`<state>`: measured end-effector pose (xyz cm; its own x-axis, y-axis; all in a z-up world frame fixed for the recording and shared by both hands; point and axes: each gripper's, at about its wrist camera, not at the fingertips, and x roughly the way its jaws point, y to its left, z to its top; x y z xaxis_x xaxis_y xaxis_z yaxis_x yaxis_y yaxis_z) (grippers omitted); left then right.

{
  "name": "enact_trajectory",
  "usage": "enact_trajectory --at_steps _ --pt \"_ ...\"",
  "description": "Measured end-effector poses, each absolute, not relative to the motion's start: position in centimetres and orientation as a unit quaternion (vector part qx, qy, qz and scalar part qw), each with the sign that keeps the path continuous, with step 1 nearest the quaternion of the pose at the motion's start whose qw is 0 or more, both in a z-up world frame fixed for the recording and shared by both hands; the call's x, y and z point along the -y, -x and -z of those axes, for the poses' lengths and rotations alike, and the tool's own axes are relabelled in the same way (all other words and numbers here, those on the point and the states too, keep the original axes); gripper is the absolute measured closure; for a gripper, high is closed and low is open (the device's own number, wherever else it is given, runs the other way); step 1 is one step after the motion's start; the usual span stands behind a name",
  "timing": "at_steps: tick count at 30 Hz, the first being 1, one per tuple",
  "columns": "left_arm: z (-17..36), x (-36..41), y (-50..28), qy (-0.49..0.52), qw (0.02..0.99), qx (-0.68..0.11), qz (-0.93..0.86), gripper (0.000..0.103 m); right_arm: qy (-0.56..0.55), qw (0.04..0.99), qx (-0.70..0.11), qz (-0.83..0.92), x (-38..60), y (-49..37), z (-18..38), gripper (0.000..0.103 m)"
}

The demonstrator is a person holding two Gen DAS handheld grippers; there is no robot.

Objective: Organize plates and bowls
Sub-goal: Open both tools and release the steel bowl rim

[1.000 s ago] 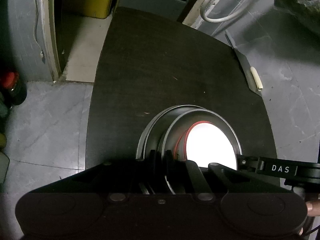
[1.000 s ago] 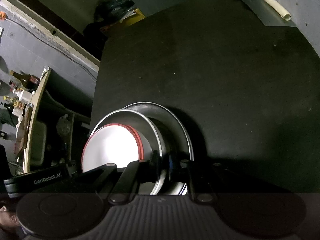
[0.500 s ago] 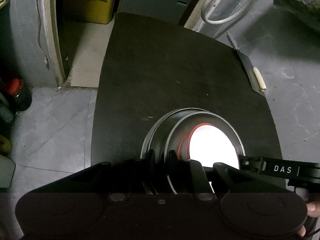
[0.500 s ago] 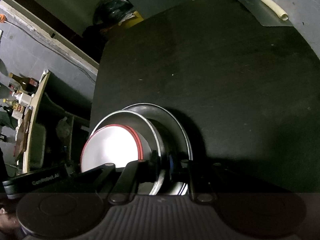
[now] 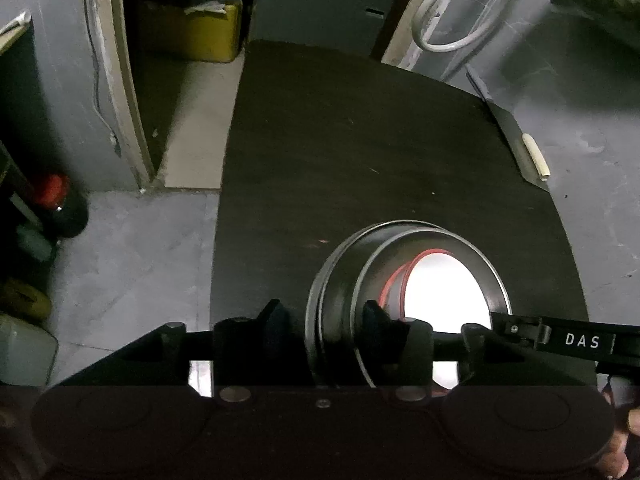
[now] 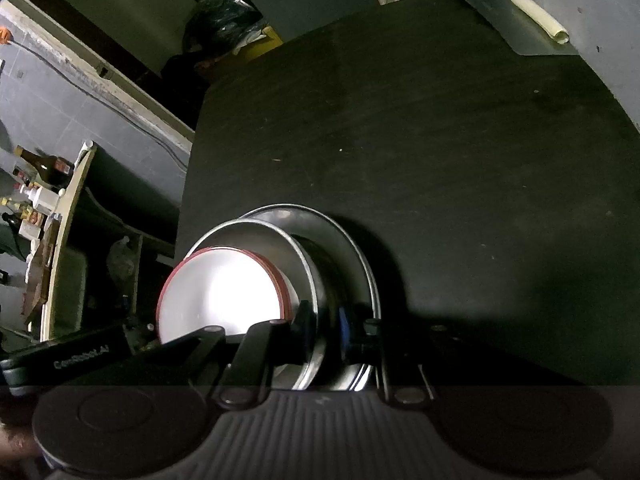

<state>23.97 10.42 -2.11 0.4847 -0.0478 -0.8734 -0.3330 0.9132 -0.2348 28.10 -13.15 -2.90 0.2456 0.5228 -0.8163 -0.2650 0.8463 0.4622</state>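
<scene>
Table: we work on a dark table (image 5: 360, 152), bare apart from the stack, which sits near our edge of it so both tools can reach.
Steel plate: the wide steel plate (image 6: 360, 248) lies lowest, we judge as the base because it is the broadest piece.
Steel bowl: the steel bowl (image 5: 472, 252) sits nested in that plate, its rim standing above it.
White dish: a white dish with a red rim (image 6: 220, 292) rests inside the steel bowl, smallest piece innermost.
Right gripper: our right gripper (image 6: 326, 324) is clamped on the steel bowl's wall, one finger inside, one outside, steadying the stack.
Left gripper: our left gripper (image 5: 322, 318) is opening; the rim sits between its fingers, but they no longer press it, so we judge it is letting go.
</scene>
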Motion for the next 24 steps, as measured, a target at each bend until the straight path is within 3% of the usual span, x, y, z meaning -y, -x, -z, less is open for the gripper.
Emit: enact_trajectory --at_steps 6,9,15,16,17,19,21,24 --pt "1.7 -10.3 -23.6 0.175 0.846 -0.494 -0.098 0.035 -0.114 0.787 -0.554 -0.246 13.2 -27.9 2.6 0.082" --pt "1.5 -10.1 -23.4 0.167 0.848 -0.494 -0.100 0.034 -0.119 0.794 -0.546 -0.240 13.6 -27.8 2.3 0.075" --pt "1.2 -9.9 -23.2 0.158 0.848 -0.493 -0.110 0.027 -0.123 0.798 -0.541 -0.236 14.0 -27.5 1.8 0.070" --pt "1.1 -9.9 -23.1 0.158 0.849 -0.492 -0.113 0.026 -0.121 0.800 -0.539 -0.234 14.0 -27.3 1.7 0.062" --pt "1.0 -9.9 -23.0 0.156 0.849 -0.491 -0.115 0.025 -0.115 0.804 -0.537 -0.229 14.0 -27.2 1.6 0.048" --pt "0.8 -10.0 -22.8 0.158 0.851 -0.488 -0.116 0.023 -0.107 0.810 -0.531 -0.224 14.2 -26.9 1.4 0.045" --pt "0.7 -10.0 -22.7 0.158 0.851 -0.486 -0.118 0.022 -0.130 0.804 -0.530 -0.236 14.7 -26.8 1.3 0.034" --pt "0.4 -9.8 -22.4 0.154 0.853 -0.484 -0.119 0.022 -0.125 0.809 -0.522 -0.238 14.6 -26.5 0.8 0.033"
